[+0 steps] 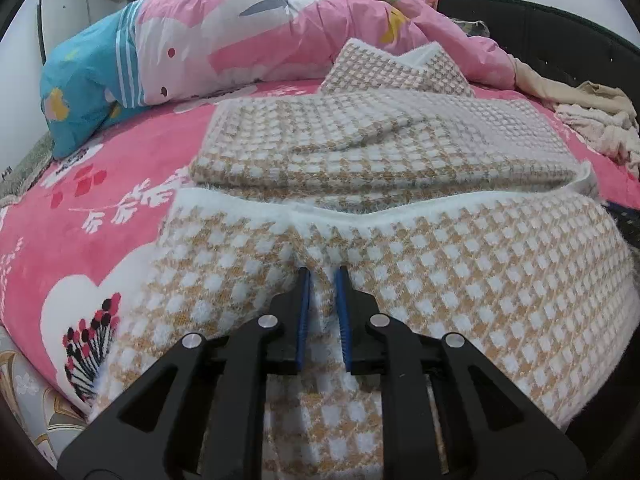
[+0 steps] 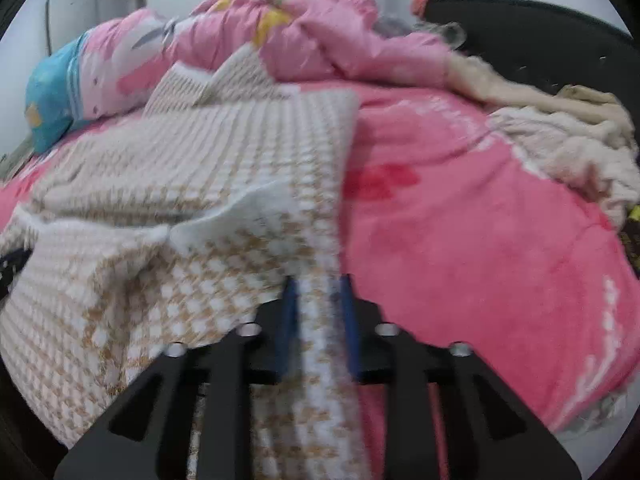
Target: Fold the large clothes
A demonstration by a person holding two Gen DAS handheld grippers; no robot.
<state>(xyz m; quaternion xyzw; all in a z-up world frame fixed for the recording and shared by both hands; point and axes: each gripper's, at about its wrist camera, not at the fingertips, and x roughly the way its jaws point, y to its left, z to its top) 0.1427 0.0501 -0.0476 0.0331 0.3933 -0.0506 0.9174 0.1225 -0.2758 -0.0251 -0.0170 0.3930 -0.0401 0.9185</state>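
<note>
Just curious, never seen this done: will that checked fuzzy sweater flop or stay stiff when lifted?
Probably floppy: the checked sweater bunches into a ridge between the left gripper fingers. Likely soft and grippy, given its fuzzy white hem. It seems thick, so perhaps slightly heavy.

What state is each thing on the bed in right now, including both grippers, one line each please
Left gripper: shut on a pinch of the checked sweater.
Right gripper: shut on the sweater's edge.
Checked sweater: partly folded, near hem lifted toward the far part.
Pink quilt: bunched up at the back.
Blue and pink pillow: lying beside the quilt.
Beige clothes: crumpled, unfolded, at the bed's right side.
Pink bedsheet: spread flat.
</note>
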